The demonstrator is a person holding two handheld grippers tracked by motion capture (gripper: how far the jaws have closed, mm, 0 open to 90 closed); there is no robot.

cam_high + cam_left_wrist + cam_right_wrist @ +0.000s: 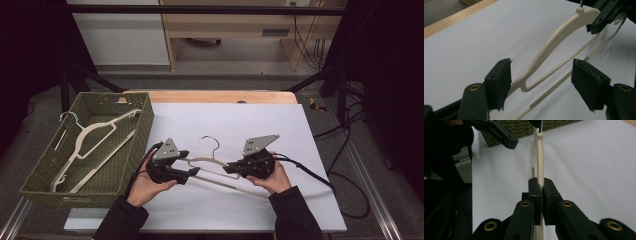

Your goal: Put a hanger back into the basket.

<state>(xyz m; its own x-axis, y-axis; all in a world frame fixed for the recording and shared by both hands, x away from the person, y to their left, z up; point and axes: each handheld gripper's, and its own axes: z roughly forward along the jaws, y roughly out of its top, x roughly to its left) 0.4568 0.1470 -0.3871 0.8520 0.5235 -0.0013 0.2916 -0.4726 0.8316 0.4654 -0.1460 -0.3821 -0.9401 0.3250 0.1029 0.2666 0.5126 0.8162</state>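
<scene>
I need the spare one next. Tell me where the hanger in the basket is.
In the high view, the cream hanger lies inside the green woven basket at the table's left edge, left of the left tool.

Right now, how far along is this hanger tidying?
Likely midway. One hanger already lies in the basket. The second hanger is on the table: the right gripper is shut on it, the left gripper open around its end. It is not yet in the basket.

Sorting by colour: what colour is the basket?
Olive green woven basket, best in the high view.
</scene>
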